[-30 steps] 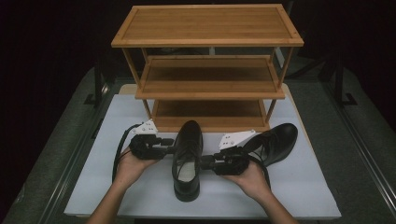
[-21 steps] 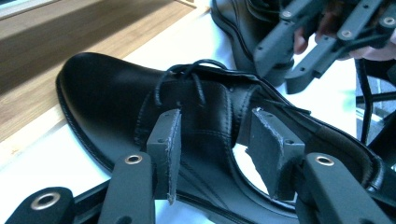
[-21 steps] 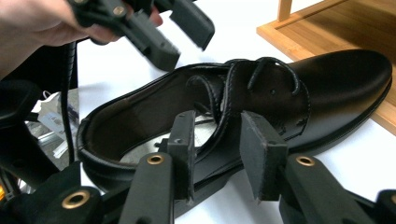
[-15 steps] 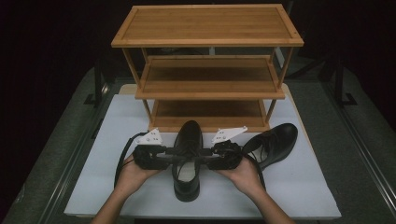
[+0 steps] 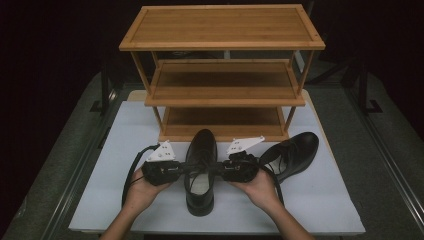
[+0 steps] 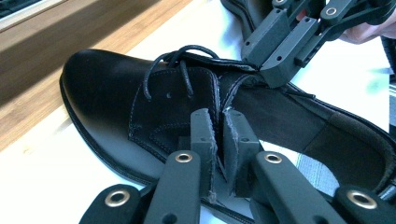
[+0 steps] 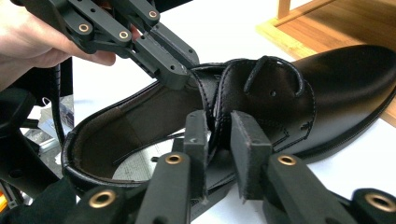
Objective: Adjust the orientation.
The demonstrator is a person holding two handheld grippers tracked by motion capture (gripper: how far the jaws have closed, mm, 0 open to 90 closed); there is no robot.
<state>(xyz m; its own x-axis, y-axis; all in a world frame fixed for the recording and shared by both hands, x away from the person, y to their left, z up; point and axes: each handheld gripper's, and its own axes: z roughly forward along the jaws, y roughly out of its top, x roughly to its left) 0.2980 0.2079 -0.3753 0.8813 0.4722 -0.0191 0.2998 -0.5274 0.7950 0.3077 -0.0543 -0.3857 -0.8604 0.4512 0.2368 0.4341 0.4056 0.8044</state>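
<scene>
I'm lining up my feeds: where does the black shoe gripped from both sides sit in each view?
High view: the centre shoe lies low in the middle, toe toward the wooden rack.
Left gripper view: the shoe spans the frame, toe at left; the left gripper pinches its near side.
Right gripper view: the shoe has its toe at right; the right gripper pinches its near side.
Shared landmark: the laces.

Dark room, wooden three-tier rack (image 5: 222, 70), white table (image 5: 330, 200)

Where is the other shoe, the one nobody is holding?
In the high view, the loose shoe lies on the white mat at the right, just beyond the right gripper and near the rack's front right leg.
</scene>
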